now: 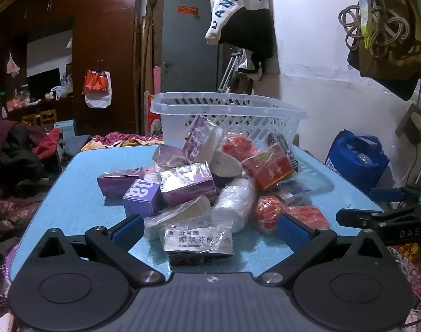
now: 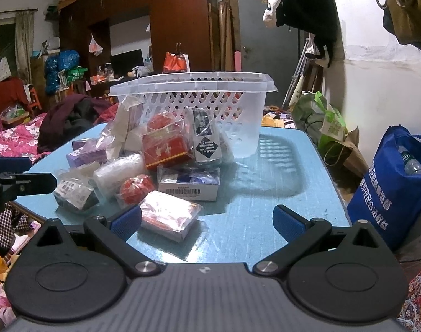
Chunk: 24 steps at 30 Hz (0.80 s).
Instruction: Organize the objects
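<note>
Now one basket (image 1: pixel 230 110), two red balls (image 1: pixel 267 211); both hand-held grippers (image 1: pixel 210 228) (image 2: pixel 207 221) wide open, empty.

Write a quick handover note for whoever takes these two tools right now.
Left tool: open, empty, at the near side of the pile, over a bagged white box.
Right tool: open, empty, its left pad beside a wrapped red packet.
Basket: at the table's far end, nothing visible inside.
Done: nothing sorted yet.
Left: move the piled boxes and packets, probably into the basket.
</note>
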Motion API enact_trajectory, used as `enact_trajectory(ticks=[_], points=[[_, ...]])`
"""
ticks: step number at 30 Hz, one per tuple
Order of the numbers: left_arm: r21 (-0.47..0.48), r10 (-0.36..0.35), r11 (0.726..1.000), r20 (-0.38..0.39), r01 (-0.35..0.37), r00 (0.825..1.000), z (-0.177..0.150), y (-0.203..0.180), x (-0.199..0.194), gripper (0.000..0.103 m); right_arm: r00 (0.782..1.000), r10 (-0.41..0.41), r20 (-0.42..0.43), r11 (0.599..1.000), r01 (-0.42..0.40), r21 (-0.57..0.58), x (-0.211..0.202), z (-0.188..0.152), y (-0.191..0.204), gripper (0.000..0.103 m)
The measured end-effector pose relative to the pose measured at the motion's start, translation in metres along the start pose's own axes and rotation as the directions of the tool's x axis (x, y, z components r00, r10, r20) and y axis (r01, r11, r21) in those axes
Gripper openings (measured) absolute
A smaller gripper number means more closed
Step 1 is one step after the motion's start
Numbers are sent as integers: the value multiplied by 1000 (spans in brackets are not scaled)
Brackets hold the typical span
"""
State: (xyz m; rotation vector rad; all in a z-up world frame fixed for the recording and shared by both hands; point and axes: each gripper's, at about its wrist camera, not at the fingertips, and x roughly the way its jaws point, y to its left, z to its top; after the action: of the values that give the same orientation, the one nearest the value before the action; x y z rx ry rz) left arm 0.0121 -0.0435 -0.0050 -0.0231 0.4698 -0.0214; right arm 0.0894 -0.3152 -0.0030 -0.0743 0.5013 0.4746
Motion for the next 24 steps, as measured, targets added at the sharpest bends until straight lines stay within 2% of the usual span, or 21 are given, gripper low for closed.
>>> enact_trajectory(ticks=[24], points=[[-28, 11, 1000, -6, -12, 1000, 1, 6, 1, 103, 1000, -4, 4, 1000, 4, 5, -1, -1, -3, 103]])
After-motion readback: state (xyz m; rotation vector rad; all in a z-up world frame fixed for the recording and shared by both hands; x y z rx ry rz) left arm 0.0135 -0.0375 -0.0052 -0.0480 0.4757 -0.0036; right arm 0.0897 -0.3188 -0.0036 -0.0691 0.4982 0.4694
